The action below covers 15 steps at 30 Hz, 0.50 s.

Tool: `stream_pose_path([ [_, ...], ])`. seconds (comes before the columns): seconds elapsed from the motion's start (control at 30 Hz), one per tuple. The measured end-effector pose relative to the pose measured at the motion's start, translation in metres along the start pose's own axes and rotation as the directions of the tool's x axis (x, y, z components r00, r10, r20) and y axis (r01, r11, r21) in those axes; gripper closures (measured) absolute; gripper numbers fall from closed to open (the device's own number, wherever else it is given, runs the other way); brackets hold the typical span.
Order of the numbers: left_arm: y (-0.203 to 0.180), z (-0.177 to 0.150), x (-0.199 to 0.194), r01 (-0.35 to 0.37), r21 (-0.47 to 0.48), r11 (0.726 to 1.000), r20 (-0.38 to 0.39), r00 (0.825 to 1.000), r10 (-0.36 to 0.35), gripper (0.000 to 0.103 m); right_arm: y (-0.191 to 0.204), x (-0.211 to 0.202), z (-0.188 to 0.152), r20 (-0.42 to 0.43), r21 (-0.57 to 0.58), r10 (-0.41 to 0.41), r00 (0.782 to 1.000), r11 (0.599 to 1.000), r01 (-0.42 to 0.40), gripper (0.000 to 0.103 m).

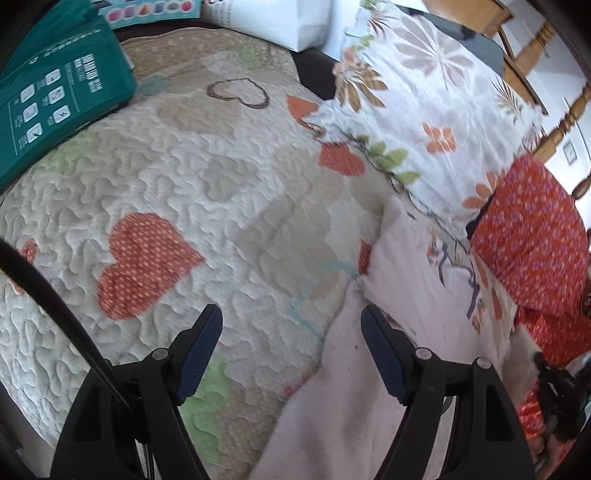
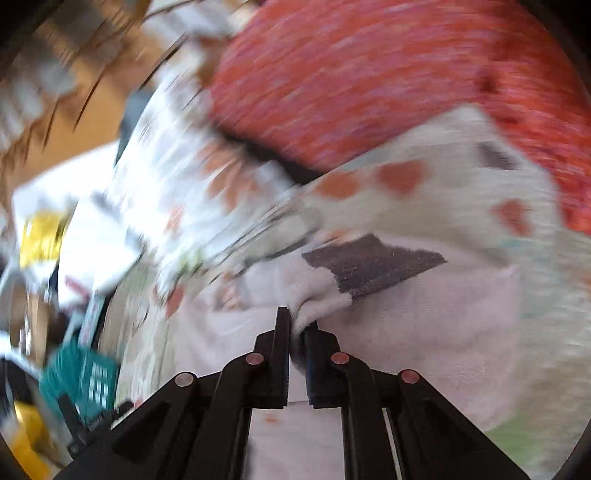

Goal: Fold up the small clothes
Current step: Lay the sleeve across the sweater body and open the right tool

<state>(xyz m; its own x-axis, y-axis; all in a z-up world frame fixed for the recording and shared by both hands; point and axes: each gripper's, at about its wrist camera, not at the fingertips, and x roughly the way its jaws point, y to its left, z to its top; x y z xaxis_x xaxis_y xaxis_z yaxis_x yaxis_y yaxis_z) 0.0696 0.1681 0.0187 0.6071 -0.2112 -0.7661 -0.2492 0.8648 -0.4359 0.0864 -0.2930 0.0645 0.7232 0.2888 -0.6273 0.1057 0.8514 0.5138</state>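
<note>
A pale pink small garment [image 1: 332, 413] lies on a quilted bedspread [image 1: 166, 177] with heart patches. In the left wrist view my left gripper [image 1: 291, 321] hangs open over the garment's left edge, its right finger above the pink cloth and nothing between the pads. In the blurred right wrist view my right gripper [image 2: 297, 325] is shut on a bunched fold of the same pink garment [image 2: 424, 325], beside a dark brown patch [image 2: 373, 264] on the cloth. That gripper also shows as a dark shape [image 1: 557, 391] at the lower right of the left wrist view.
A floral pillow [image 1: 424, 110] and a red dotted cushion [image 1: 532, 236] lie at the bed's right. A teal box [image 1: 55, 96] rests at the upper left, white boxes [image 1: 280, 22] behind it. A wooden headboard [image 1: 554, 122] stands beyond the pillow.
</note>
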Motion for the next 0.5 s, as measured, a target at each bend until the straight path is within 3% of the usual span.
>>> stream_pose_path([
  [0.17, 0.017, 0.012, -0.005, 0.004, -0.061, 0.998, 0.018, 1.0, -0.003, 0.027, 0.068, 0.074, -0.033, -0.101, -0.166, -0.033, 0.994, 0.986, 0.016, 0.095],
  [0.37, 0.021, 0.022, -0.014, -0.015, -0.057, 0.998, 0.05, 0.999, 0.018, 0.026, 0.113, 0.124, -0.063, -0.17, -0.33, -0.08, 0.982, 0.944, 0.02, 0.091],
  [0.43, 0.021, 0.025, -0.017, -0.029, -0.046, 0.999, 0.064, 0.997, 0.032, 0.026, 0.132, 0.135, -0.074, -0.162, -0.438, -0.144, 0.976, 0.897, 0.06, 0.081],
  [0.5, 0.023, 0.028, -0.02, -0.034, -0.05, 0.998, 0.077, 0.996, 0.038, 0.026, 0.148, 0.143, -0.086, -0.155, -0.536, -0.17, 0.973, 0.842, 0.062, 0.049],
])
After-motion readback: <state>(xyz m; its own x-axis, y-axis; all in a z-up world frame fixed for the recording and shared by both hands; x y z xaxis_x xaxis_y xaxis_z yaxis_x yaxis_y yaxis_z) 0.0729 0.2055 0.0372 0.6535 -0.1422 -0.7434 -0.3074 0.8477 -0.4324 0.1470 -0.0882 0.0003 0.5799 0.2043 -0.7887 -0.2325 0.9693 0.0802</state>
